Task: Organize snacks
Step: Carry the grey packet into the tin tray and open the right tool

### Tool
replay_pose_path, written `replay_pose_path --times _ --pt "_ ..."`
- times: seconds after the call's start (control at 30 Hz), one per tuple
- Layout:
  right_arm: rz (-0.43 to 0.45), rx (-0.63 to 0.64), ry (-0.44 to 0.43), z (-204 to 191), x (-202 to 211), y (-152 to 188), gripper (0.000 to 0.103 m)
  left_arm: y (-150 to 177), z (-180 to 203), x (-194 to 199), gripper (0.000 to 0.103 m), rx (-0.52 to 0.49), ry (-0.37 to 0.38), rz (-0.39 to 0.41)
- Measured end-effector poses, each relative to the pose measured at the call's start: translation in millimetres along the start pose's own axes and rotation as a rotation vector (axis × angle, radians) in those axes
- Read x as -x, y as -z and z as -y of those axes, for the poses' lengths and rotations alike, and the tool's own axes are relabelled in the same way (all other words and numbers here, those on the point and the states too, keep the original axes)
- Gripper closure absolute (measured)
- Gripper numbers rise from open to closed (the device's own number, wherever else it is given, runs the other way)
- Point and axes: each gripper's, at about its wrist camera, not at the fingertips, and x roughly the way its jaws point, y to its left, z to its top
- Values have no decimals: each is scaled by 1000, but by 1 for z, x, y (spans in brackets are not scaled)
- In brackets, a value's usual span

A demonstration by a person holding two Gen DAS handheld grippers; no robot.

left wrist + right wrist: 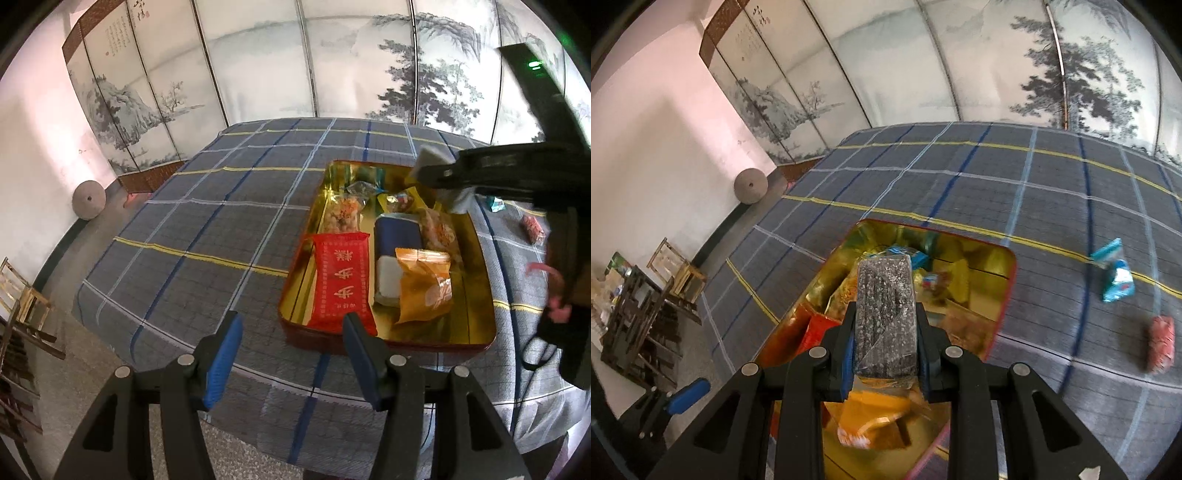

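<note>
While your right gripper [884, 332] is closed tightly on a dark speckled bar in clear wrap [885, 306], which it holds above the near half of the gold tin [1003, 280], this piece is not yet put down, so I judge it as the step in hand. Your left gripper [291, 354] waits open and empty just before the near rim of the tin, with nothing between its blue pads [221, 363]. Inside the tin, most of the work looks done: the red packet [341, 280] lies along the near left side, the orange bag [424, 288] is beside it on the right, a white block [388, 280] and a dark blue pack [399, 232] sit between and behind them, and several smaller wrapped sweets fill the far part, though they are too blurred to name. Further out on the checked cloth [923, 177], to the right of the tin and well apart from it, a light blue packet [1115, 273] and a small red packet [1161, 341] remain loose. In my judgement, you have these two left to collect after the bar is placed, and then the tin will hold everything that is visible here
</note>
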Motion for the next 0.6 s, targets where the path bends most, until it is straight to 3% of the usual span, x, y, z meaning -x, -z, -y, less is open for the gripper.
replay_pose_path --times 0.6 --pt "-49 5 11 -14 -37 -18 79 -10 -2 28 44 -16 93 35"
